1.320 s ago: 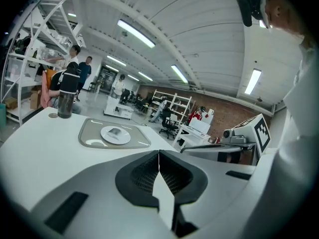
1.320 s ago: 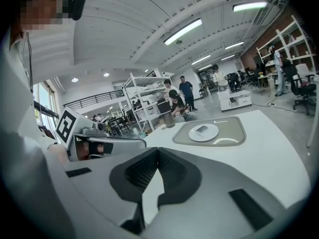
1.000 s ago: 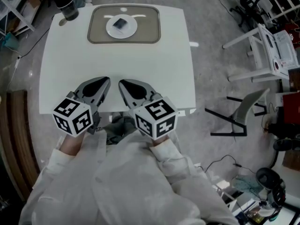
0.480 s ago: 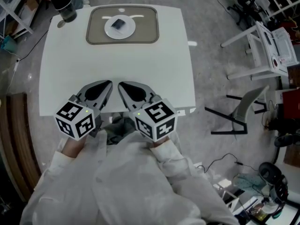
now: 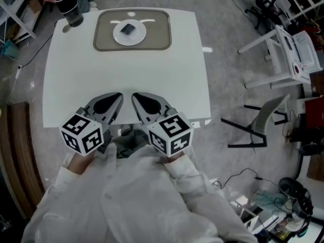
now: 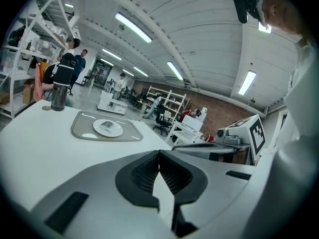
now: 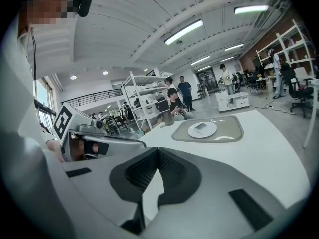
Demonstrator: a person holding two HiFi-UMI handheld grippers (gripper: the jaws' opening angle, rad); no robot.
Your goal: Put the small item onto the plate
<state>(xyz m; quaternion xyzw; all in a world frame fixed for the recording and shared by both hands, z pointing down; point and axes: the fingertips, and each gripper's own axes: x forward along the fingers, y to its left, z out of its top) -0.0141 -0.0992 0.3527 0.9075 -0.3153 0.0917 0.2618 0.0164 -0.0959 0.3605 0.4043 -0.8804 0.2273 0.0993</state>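
A small dark item [image 5: 129, 28] is seen lying on a white plate [image 5: 120, 36], set mid-tray [image 5: 158, 34] at the white table's [image 5: 126, 75] 12 o'clock end. At 6 o'clock, the left gripper [image 5: 118, 97] and right gripper [image 5: 136, 97] are held side by side, both clenched on nothing. A dark bottle [image 5: 69, 5] is stood at the tray's 10 o'clock.

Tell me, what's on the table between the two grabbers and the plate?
Nothing: just bare white table, then the near edge of the tan mat that the plate sits on. The head view shows it best.
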